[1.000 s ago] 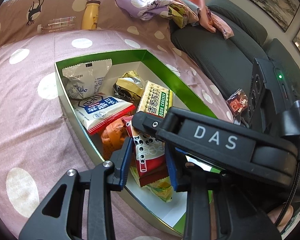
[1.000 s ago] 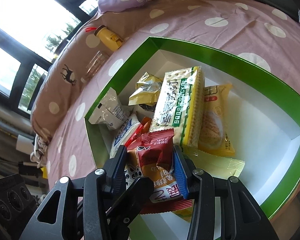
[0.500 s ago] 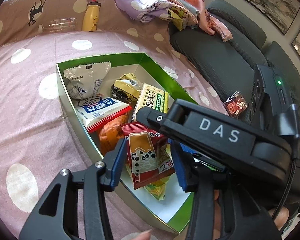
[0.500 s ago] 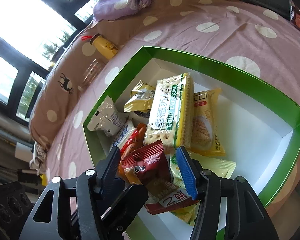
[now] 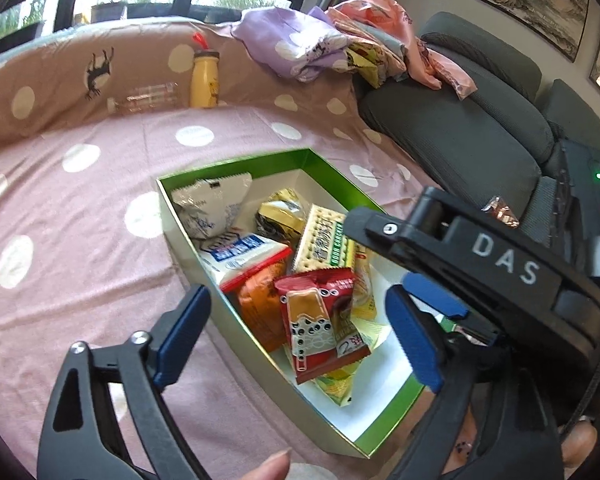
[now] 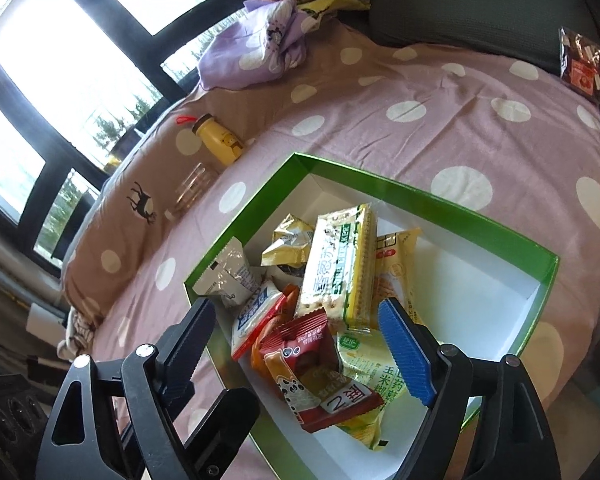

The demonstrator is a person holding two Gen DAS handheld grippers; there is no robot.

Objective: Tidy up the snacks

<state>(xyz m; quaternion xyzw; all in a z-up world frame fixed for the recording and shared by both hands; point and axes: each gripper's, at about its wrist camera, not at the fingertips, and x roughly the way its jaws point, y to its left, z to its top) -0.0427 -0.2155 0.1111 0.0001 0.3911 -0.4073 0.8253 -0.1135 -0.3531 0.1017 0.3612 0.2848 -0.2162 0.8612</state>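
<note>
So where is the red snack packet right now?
In both wrist views the red snack packet lies inside the green box, atop the pile, beside the soda cracker pack.

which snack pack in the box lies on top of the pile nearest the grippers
The red pack with the bubble-tea picture. It lies on top of the yellow corn pack and the orange pack, at the near end of the green box.

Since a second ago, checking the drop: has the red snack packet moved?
Yes. The red snack packet has left the fingers of both hand-held grippers and now lies lower in the green box, atop the other snacks.
</note>
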